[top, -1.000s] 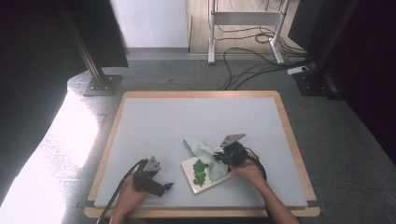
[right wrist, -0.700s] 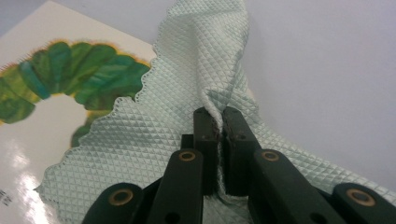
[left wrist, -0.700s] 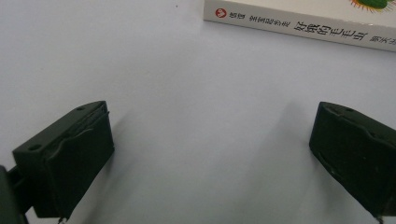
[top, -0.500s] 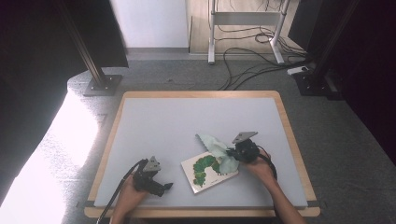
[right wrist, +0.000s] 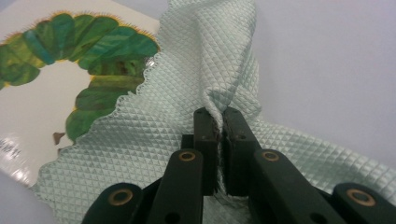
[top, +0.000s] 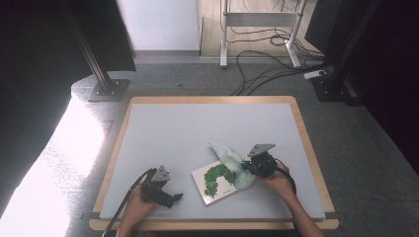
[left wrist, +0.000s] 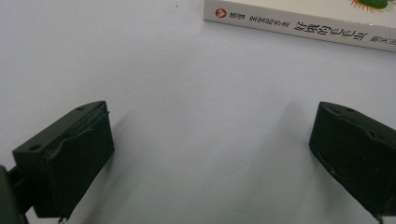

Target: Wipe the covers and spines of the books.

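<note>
Fingers (right wrist: 205,135) of right gripper (right wrist: 215,122) pinch quilted pale-green cloth (right wrist: 205,70), draped over glossy book (right wrist: 42,107), probably touching; left gripper (left wrist: 210,140) low, gaping.

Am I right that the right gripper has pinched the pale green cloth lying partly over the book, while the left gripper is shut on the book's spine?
Not quite: the left gripper stands open over the bare table, apart from the book, as the left gripper view shows. The right gripper does pinch the cloth.

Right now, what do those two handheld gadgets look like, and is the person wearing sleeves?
Both are black. The left gripper and right gripper each carry a grey three-cornered plate on top and trail a black cable. Up close, the right gripper's arms show brass-coloured rivets; the left's jaws are blocky black pads. The forearms look bare, with no sleeves in sight.
</note>
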A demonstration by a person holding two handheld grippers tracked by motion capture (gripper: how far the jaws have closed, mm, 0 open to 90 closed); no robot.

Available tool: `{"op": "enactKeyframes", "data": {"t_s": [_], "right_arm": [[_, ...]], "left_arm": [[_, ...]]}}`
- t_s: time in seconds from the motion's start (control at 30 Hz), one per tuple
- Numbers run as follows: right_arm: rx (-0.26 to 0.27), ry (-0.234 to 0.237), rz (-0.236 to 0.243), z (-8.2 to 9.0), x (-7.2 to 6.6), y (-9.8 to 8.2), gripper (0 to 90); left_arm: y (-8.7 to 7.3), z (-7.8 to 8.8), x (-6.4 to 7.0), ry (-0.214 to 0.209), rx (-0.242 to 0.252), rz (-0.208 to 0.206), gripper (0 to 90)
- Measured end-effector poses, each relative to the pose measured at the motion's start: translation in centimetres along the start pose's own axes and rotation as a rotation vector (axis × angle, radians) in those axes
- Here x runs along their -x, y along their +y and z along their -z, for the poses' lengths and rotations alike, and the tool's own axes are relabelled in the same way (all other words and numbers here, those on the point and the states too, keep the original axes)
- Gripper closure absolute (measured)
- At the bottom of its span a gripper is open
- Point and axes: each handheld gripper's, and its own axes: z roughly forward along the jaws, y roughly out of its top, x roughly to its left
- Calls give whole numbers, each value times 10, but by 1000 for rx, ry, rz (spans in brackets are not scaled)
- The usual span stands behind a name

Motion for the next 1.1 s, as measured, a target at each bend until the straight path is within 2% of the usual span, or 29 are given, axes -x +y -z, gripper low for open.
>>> {"op": "enactKeyframes", "data": {"t_s": [0.07,0.3,0.53,0.57,0.67,0.77,1.1], "right_arm": [[6,14,-10,2,-1,-3,842],[-4,17,12,13,-11,-12,839],[-13,24,36,12,-14,-10,837],[-9,47,40,11,-16,-9,837],[-16,39,58,9,-24,-6,838],[1,97,50,5,-30,-3,837],[20,197,100,-14,-66,17,837]], "left_arm": [[0,0,0,0,0,0,0],[0,0,0,0,0,0,0],[0,0,0,0,0,0,0],[0,0,0,0,0,1,0],[0,0,0,0,0,0,0],[0,0,0,0,0,0,0],[0,0,0,0,0,0,0]]}}
